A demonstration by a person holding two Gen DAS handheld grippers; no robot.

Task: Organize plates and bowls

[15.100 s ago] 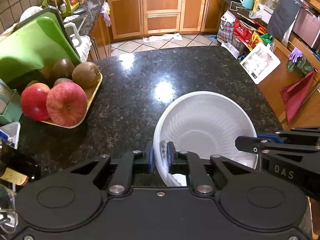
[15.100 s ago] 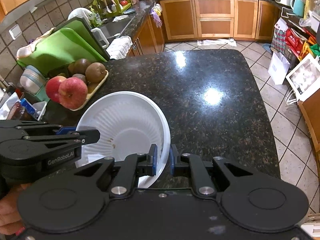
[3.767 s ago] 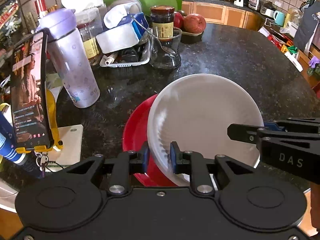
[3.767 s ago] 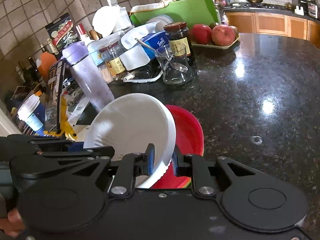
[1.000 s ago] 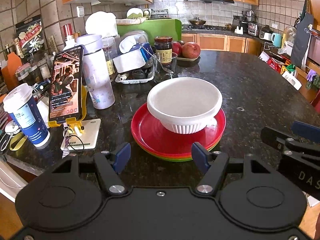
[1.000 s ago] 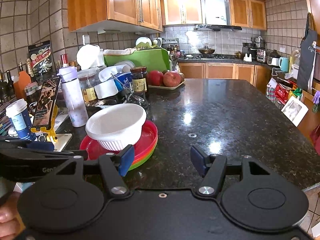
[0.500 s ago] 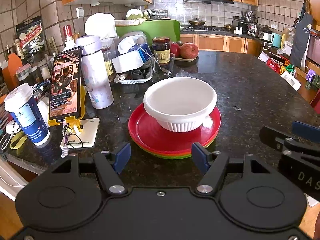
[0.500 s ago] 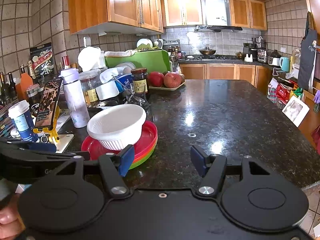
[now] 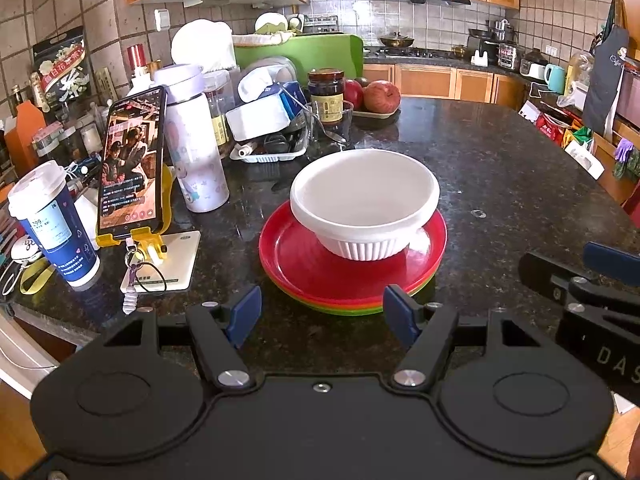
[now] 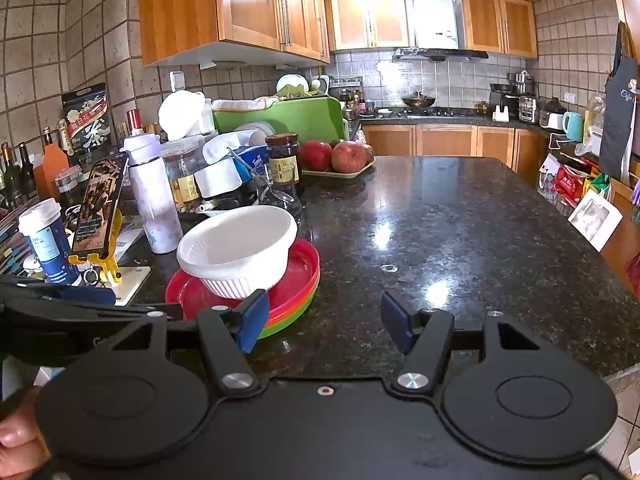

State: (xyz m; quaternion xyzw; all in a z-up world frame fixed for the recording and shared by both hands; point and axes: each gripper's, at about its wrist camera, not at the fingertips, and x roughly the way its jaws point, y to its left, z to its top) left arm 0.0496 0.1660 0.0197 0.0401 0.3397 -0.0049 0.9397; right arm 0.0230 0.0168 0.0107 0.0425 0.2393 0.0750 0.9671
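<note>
both grippers released white bowl (image 9: 364,200) (now on red plate (image 9: 304,264)).

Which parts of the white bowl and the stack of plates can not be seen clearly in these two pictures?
- Plate stack, left wrist view: the white bowl covers its middle; only edge colours show, so the count is uncertain.
- Plate stack, right wrist view: the right gripper finger hides its near edge.
- Bowl inside, right wrist view: hidden by its own rim.
- Bowl underside: hidden in both views.
</note>
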